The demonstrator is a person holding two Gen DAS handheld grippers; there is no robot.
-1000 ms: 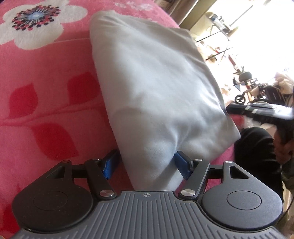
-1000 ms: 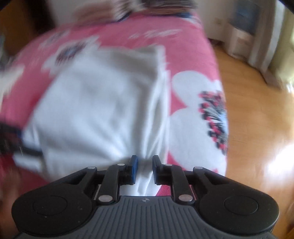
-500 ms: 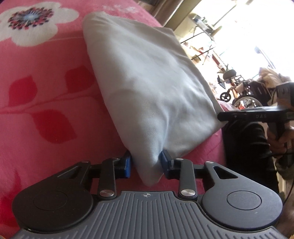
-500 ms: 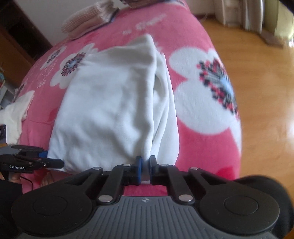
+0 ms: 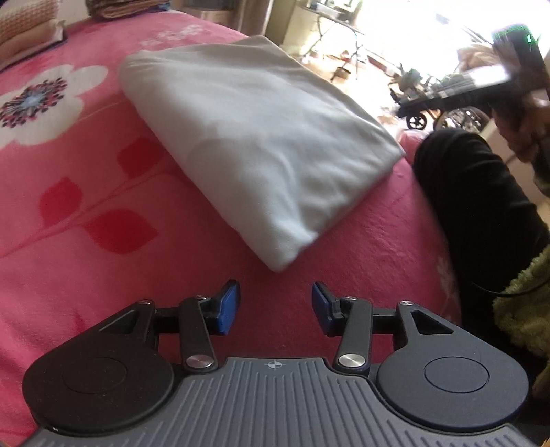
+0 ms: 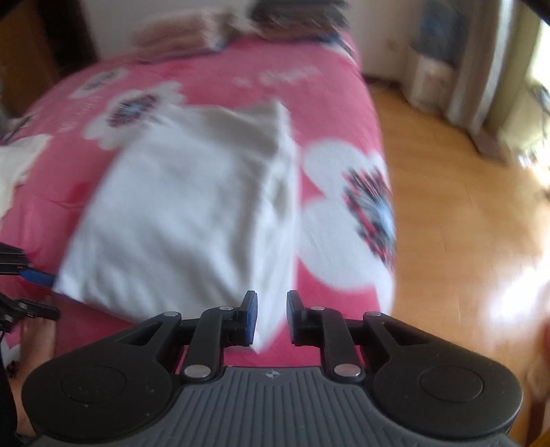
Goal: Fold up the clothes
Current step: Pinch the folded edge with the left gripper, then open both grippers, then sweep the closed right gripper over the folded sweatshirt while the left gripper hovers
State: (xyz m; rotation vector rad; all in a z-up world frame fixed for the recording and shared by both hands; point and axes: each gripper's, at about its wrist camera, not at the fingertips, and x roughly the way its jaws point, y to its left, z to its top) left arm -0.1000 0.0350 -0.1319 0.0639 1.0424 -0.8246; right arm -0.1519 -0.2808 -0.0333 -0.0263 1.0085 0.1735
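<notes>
The white garment (image 5: 261, 137) lies as a thick folded rectangle on the pink flowered bed (image 5: 86, 240), and it is my landmark here. Half a second ago both grippers pinched its near corners; now both have let go. The left gripper (image 5: 274, 306) has its jaws wide apart and empty, and it has come back from the garment, so a strip of bare blanket shows between its blue pads and the nearest corner of the cloth. The right gripper (image 6: 271, 318) has opened its jaws only to a narrow gap; the corner of the garment on its side appears between or just behind the pads, but the picture is blurred by motion, so I cannot tell if the cloth touches them. My judgement is that this release ends one fold: the garment keeps its shape alone, with flat top and layered edges. Whether one more fold is wanted, or the piece is finished, the pictures do not settle. About the edges: the right side of the garment runs close to the edge of the bed, beyond which is the wooden floor (image 6: 447, 206), so a push that way could slide the cloth off. Left of the garment there is much free blanket. Beyond its far end stand folded things (image 5: 113, 8) near the head of the bed, well apart. The person's dark sleeve (image 5: 481, 206) is near its corner on the right gripper's side.
</notes>
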